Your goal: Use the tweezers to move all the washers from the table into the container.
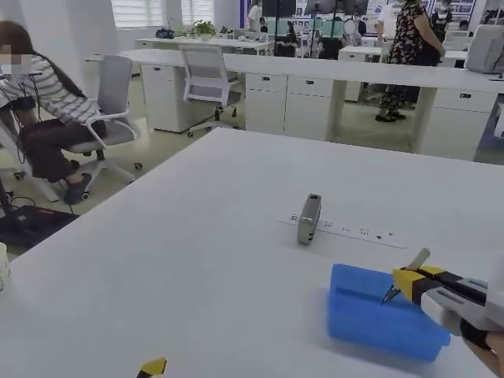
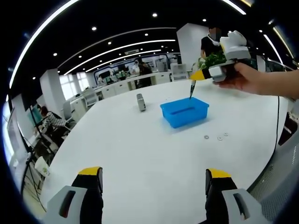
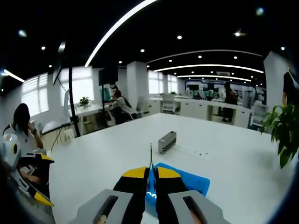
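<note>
A blue container [image 1: 376, 321] [image 2: 184, 112] [image 3: 189, 183] sits on the white table. My right gripper [image 1: 406, 282] [image 3: 150, 173] [image 2: 202, 74] is shut on thin tweezers [image 1: 390, 294] [image 3: 151, 157] [image 2: 191, 88]. They point down over the container's rim. Whether the tips hold a washer I cannot tell. Three small washers [image 2: 218, 137] lie on the table beside the container. My left gripper [image 2: 154, 175] stands open and empty, well short of the container. One of its yellow fingertips [image 1: 152, 367] peeks in at the head view's bottom edge.
A silver metal block [image 1: 309, 218] [image 2: 140, 101] [image 3: 167, 141] stands past the container, beside a flat white strip [image 1: 358, 231]. The table's far edge [image 1: 315, 142] faces office chairs [image 1: 206, 79] and a seated person [image 1: 47, 118]. Another person's hand grips the right gripper [image 2: 247, 81].
</note>
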Motion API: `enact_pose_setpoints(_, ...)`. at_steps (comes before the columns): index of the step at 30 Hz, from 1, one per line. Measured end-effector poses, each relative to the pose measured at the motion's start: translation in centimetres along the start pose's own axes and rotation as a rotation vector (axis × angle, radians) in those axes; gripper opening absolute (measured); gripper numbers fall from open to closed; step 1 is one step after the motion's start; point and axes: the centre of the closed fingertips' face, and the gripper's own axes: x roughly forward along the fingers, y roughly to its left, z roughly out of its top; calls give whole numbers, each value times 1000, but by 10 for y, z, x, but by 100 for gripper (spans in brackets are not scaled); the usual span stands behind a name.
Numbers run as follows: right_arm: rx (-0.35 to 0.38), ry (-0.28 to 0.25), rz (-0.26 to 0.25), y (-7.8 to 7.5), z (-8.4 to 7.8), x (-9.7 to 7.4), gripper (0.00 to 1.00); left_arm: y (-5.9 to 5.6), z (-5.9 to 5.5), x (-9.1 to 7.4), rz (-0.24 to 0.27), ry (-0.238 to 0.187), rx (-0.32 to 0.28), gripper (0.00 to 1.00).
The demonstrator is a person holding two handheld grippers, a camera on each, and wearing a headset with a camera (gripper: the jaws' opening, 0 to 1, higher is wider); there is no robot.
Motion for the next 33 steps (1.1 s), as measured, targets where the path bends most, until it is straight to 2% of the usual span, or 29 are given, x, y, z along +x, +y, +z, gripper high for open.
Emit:
enact_pose_setpoints(6,10,3,9,10,-6,-11,2,0,0,0,3,1,3,93)
enact_pose_setpoints(15,55,26,10,21,-28,-22,2,2,0,-1,13,-1,7,92)
enact_pose_setpoints(22,32,112,42,28,-65,-21,2,1,2,-2,8,-10,12,93)
enact_pose_setpoints(25,55,139,45,28,-80,-23,2,0,1,-2,7,-7,16,92)
enact_pose_setpoints(33,87,172,45,30,-100,-22,2,-2,0,-1,-3,2,24,92)
